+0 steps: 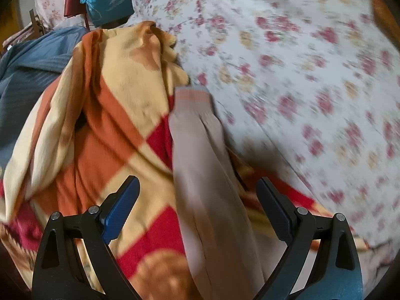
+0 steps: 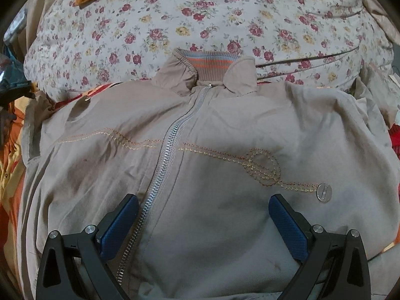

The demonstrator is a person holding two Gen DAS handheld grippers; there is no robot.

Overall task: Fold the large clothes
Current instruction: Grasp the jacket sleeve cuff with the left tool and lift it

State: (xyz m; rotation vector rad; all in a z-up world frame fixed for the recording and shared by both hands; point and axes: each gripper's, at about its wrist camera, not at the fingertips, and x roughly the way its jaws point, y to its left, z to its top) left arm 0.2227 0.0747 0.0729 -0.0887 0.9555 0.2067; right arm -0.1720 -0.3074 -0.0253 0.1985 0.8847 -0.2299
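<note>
Floral bedding [image 2: 225,20], beige jacket [image 2: 200,137] flat, both grippers [image 1: 197,200] [image 2: 203,215] wide apart

Free room: wide stretch of floral bedsheet [image 1: 300,62] to the right of the left gripper [image 1: 197,202], flat, nothing lying on it. Left gripper's fingers spread wide w/ beige jacket sleeve [image 1: 200,165] running up between them, not touched by either pad. To its left, rumpled orange-yellow-red blanket [image 1: 107,100] rises in folds, w/ blue cloth [image 1: 27,75] and a blue bag [image 1: 107,0] piled behind: crowded, little passage there.

Right gripper [image 2: 203,212], fingers also wide apart, sits over the flat jacket [image 2: 225,137] front; zipper [image 2: 160,175] runs just beside its left pad. Beyond the collar [image 2: 212,67], a puffy floral pillow [image 2: 175,25] blocks the far side.
</note>
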